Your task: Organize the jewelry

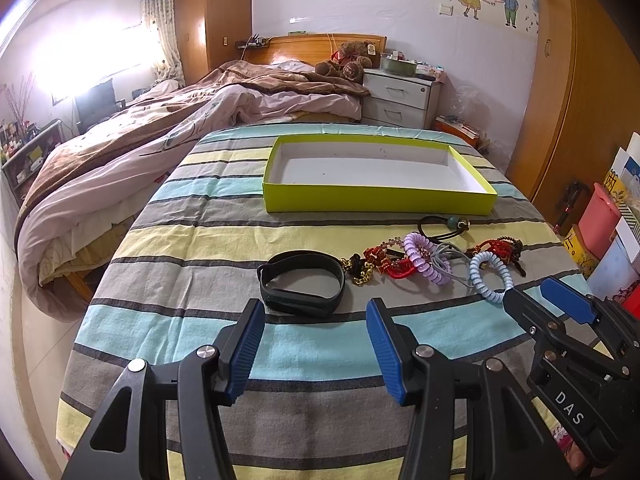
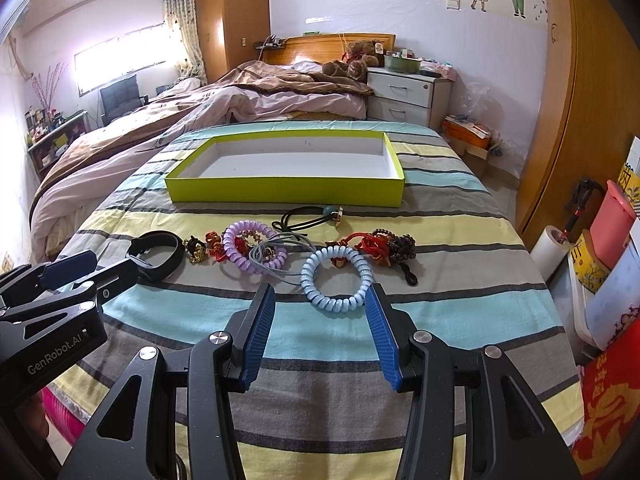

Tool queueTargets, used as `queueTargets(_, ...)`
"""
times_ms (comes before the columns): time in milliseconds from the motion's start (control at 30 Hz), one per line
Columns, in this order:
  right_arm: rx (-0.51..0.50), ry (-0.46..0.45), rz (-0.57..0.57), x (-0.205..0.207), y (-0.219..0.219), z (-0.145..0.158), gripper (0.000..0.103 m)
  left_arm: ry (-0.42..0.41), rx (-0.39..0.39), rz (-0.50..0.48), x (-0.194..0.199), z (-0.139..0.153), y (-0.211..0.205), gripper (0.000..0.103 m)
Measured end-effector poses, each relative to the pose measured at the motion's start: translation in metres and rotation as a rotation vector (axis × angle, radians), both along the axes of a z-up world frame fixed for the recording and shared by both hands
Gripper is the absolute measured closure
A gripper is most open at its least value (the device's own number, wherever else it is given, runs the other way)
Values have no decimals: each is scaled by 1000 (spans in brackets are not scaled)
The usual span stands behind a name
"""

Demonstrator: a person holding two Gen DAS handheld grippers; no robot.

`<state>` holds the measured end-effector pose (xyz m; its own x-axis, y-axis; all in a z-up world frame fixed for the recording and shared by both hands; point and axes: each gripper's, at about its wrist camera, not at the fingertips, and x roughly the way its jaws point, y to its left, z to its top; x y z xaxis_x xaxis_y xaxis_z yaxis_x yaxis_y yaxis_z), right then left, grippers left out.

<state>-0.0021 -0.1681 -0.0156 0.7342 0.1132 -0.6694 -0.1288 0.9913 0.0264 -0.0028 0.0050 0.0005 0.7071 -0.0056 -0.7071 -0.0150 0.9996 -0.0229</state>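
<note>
While both tools hang short of the jewelry, nothing's gripped yet: left hand-held gripper (image 1: pixel 316 344) has its ribbed blue pads apart w/ only striped cloth between them, and right hand-held gripper (image 2: pixel 320 332) is likewise spread, empty. Probably a start pose, each aimed down at its own end of the row.

Just past the left one lies a black band (image 1: pixel 301 289), smooth, rubbery-looking, flattened oval. Just beyond the right one sits a pale blue coil tie (image 2: pixel 337 278), springy plastic spiral, round; its near edge is almost level w/ the pad tips.

Mid row, things are bunched & partly tangled: gold chain links (image 1: pixel 361 273), red knotted cord (image 1: pixel 390 266), a lilac coil tie (image 2: pixel 240 244) w/ grey cord looped through it, dark beads (image 2: pixel 398 246) at the right end. A bit further, a black cord w/ teal bead (image 2: pixel 314 216).

Beyond that, near the cord, a lime-green shallow cardboard box (image 2: pixel 286 192), white inside, empty — likely where the pieces go, hence open side up. All on a table (image 1: pixel 192 240) under striped fabric; unmade bed behind.
</note>
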Motion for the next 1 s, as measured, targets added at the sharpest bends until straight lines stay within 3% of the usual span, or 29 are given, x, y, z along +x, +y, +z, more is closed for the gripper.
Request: queueTargets(1000, -2, 0, 0, 0, 1, 1, 55, 3, 0, 4, 0, 0, 2, 51)
